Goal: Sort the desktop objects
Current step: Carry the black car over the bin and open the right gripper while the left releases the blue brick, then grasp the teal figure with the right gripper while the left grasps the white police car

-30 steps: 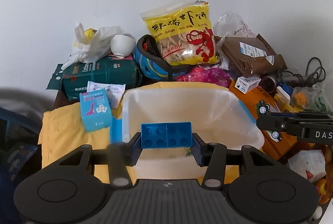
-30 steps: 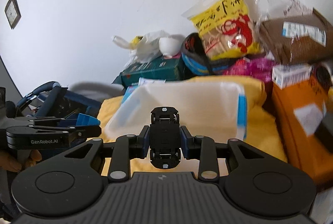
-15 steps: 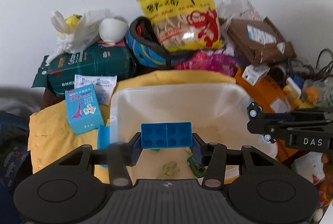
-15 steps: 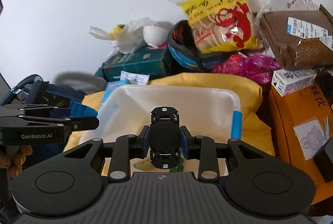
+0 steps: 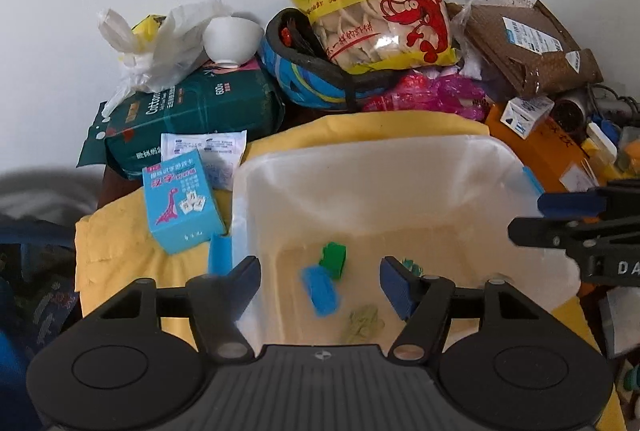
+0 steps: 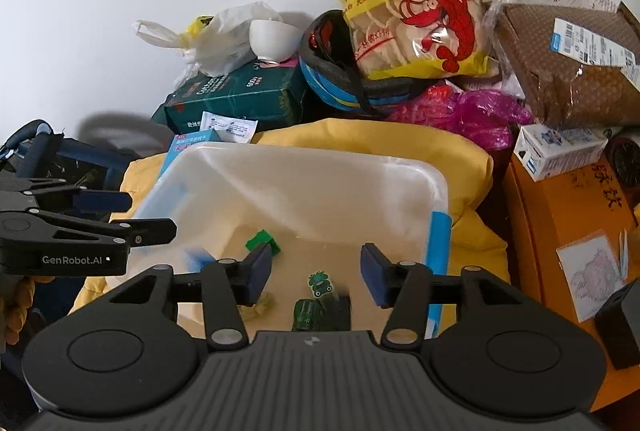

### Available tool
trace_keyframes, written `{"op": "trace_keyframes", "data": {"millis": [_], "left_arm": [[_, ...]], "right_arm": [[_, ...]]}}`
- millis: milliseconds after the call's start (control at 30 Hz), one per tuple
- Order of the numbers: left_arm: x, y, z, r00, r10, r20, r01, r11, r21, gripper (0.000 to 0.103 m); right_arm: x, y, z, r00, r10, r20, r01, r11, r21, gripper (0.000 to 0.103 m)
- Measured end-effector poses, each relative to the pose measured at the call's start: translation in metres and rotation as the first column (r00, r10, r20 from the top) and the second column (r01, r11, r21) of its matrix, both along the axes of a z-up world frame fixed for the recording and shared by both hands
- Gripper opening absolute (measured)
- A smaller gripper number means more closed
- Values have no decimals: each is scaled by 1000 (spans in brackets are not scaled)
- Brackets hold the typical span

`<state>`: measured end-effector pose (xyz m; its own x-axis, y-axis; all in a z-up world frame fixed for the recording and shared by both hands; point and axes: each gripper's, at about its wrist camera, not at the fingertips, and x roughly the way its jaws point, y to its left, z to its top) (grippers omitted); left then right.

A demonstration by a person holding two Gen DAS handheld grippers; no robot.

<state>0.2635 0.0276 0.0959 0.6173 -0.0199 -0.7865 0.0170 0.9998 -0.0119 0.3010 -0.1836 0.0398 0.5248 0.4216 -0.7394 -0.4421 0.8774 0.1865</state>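
Note:
A translucent plastic bin (image 5: 400, 167) (image 6: 320, 171) sits on a yellow cloth. My left gripper (image 5: 320, 277) is open above the bin's near side. A blue brick (image 5: 320, 289) lies blurred inside the bin below it, beside a green brick (image 5: 334, 259). My right gripper (image 6: 314, 273) is open over the bin too. Under it a black toy car (image 6: 340, 309) lies next to a dark green toy car (image 6: 306, 313) and a green frog piece (image 6: 319, 283). The green brick also shows in the right wrist view (image 6: 262, 241).
A light blue card box (image 5: 180, 201) lies left of the bin. Behind stand a green tissue pack (image 5: 192, 115), a white bowl (image 5: 231, 41), a yellow snack bag (image 5: 376, 11), a helmet (image 5: 312, 79) and a brown parcel (image 5: 528, 51). An orange box (image 6: 568, 243) lies at the right.
Both grippers have opened. The blue brick dropped from my left gripper into the bin, and the black toy car dropped from my right gripper into the bin. Both grippers tilted further down over it.

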Motion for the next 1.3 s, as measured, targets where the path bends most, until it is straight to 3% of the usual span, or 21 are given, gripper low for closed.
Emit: {"op": "trace_keyframes", "data": {"millis": [167,333,533,700,967,1067,1133,1200,1233,1300], "left_arm": [[-57,0,-5,993,-64,101,65,998,-14,69],[-126,-7,-38,988,-95,119,99,995,-28,69],[-181,-17,-92,995,-98,31,99,993,-58,69],[-193,-21,-118,993,-116,-16,115,993,-30,66],[-183,-31,-139,983,-177,-40,178,984,28,52],[-176,-34,-141,981,-193,-28,193,981,9,49],[-172,-34,-143,978,-205,-26,205,979,-23,39],[-171,-35,-142,977,-210,-32,209,977,-47,30],[-172,-35,-142,977,-212,-32,211,976,-50,28],[-174,-34,-142,976,-215,-35,212,975,-62,27]], "right_arm": [[-22,-3,6,997,40,61,-41,999,7,54],[-88,-13,-3,982,129,141,-134,991,29,54],[-163,-21,-71,981,195,2,-194,980,33,50],[-197,-13,-111,968,243,-67,-245,969,-20,44],[-205,1,-134,959,272,-79,-279,955,-97,43],[-203,6,-139,959,275,-73,-282,954,-102,43],[-201,9,-142,959,276,-72,-282,954,-104,43],[-200,11,-145,957,281,-76,-288,951,-109,37],[-201,11,-145,956,284,-75,-291,951,-108,29],[-202,9,-144,955,289,-73,-295,950,-100,27]]}}
